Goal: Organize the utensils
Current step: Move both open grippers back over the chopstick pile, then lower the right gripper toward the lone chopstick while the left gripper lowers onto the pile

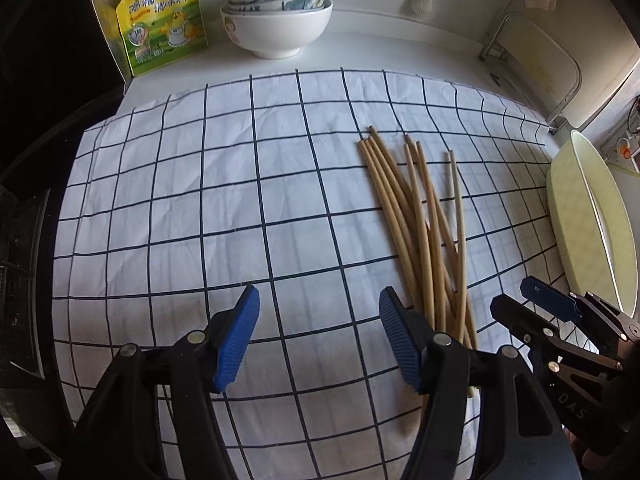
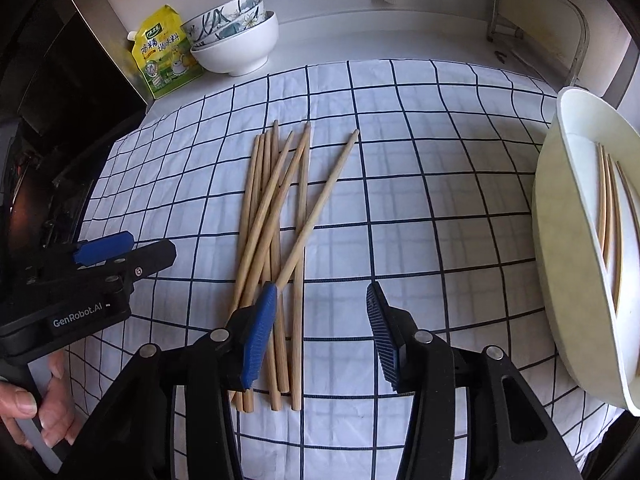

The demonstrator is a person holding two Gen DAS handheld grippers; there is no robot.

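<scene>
Starting at the far left of the counter, a yellow seasoning pouch (image 1: 162, 20) stands against the wall, and just right of it sits a stack of bowls (image 1: 276, 12), patterned ones nested in a plain white one. A white cloth with a dark grid (image 1: 200, 200) covers the worktop nearer in. Over the cloth's near left part hangs the left gripper (image 1: 318, 340), pointing steeply down; its blue pads stand apart with only bare cloth between them, so it is released and grasps nothing. In the right wrist view a hand (image 2: 36, 408) grips its handle at the near left edge. Right of that gripper lies a loose bundle of wooden chopsticks (image 2: 276, 220) on the cloth, roughly running near to far, several crossing each other, one splayed off to the right at its far tip. The right gripper (image 2: 320, 340) hangs over the near ends of the bundle; its left pad is above the chopsticks, but nothing is pinched between the pads, which stand apart, released. At the far right edge of the cloth stands a pale oval tray (image 2: 560, 240), and a few more chopsticks (image 2: 608, 216) lie inside it. Beyond the tray, against the far wall, is a metal rack (image 2: 576, 20)
</scene>
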